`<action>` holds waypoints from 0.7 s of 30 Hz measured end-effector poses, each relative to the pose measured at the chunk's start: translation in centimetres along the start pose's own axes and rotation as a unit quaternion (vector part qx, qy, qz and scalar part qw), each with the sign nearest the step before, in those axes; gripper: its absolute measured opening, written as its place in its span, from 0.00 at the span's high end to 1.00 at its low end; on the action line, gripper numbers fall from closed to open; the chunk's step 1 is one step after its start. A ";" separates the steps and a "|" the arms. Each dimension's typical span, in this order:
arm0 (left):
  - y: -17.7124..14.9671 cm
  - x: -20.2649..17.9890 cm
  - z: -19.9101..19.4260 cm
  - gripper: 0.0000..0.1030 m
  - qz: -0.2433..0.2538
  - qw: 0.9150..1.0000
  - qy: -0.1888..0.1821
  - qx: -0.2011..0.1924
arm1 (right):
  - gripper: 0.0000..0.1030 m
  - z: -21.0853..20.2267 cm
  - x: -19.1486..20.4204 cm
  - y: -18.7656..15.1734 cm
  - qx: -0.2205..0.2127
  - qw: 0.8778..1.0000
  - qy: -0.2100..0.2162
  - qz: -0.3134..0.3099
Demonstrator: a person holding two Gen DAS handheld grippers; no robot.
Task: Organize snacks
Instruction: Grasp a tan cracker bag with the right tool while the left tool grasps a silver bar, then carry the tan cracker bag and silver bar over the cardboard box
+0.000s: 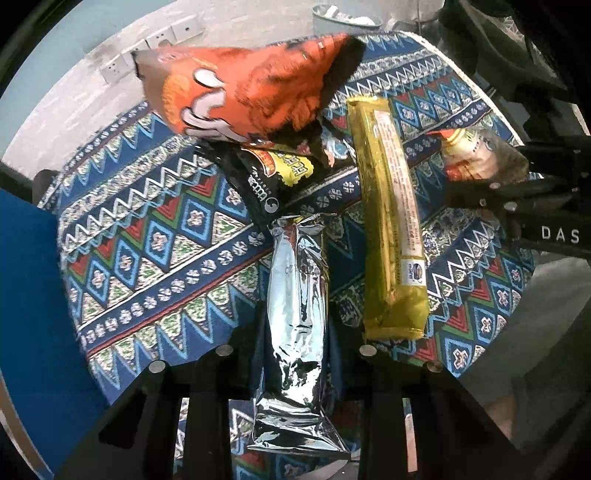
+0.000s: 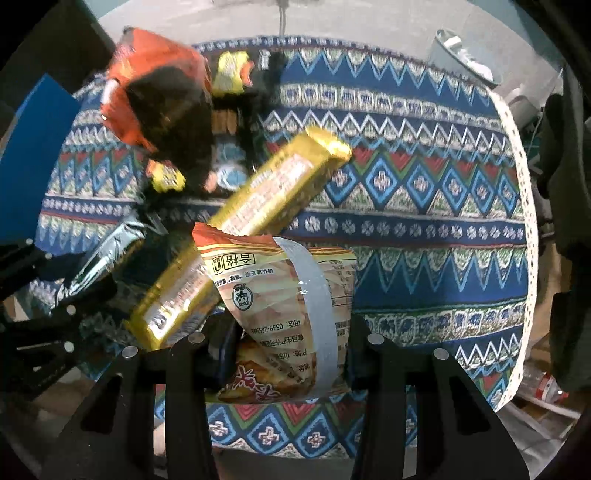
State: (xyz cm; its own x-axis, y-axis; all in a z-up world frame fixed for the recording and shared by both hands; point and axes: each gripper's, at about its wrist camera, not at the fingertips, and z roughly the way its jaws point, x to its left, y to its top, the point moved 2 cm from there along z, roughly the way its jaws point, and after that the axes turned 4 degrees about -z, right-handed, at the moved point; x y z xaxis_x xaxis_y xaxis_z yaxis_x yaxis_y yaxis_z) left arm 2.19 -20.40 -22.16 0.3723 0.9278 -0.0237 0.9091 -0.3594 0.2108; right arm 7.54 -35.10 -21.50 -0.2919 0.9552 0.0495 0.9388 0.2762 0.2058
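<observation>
My left gripper [image 1: 295, 354] is shut on a long silver foil pack [image 1: 297, 295] that lies on the patterned cloth [image 1: 140, 258]. A long gold snack bar [image 1: 391, 225] lies right of it. An orange chip bag [image 1: 251, 88] rests over a black and yellow pack [image 1: 273, 173] farther off. My right gripper [image 2: 291, 354] is shut on a beige and orange snack bag [image 2: 284, 295], seen at the right of the left wrist view [image 1: 476, 155]. In the right wrist view the gold bar [image 2: 251, 221] lies just left of the held bag, with the silver pack [image 2: 107, 254] and orange bag [image 2: 155, 96] beyond.
A blue box edge [image 1: 29, 295] stands at the left of the table. The cloth's white lace edge [image 2: 524, 206] marks the table rim at the right. A grey bin [image 1: 343, 18] stands on the floor beyond the table. Wall sockets [image 1: 155, 48] line the far wall.
</observation>
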 end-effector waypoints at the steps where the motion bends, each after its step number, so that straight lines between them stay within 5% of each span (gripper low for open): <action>1: -0.1 0.2 -0.5 0.72 -0.001 1.000 0.000 -0.004 | 0.59 -0.4 0.0 0.2 -0.004 1.000 0.001 -0.001; 21: 0.4 6.6 -8.7 0.72 -0.057 0.992 0.024 -0.109 | 0.59 -6.1 5.2 3.9 -0.076 0.996 0.021 -0.044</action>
State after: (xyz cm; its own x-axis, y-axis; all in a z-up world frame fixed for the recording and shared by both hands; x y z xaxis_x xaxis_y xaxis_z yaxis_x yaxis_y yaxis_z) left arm 3.41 -13.61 -13.73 0.2545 0.9670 -0.0138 0.8806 -0.2258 0.4167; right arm 8.56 -29.69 -14.53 -0.3816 0.9220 0.0659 0.8718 0.3353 0.3573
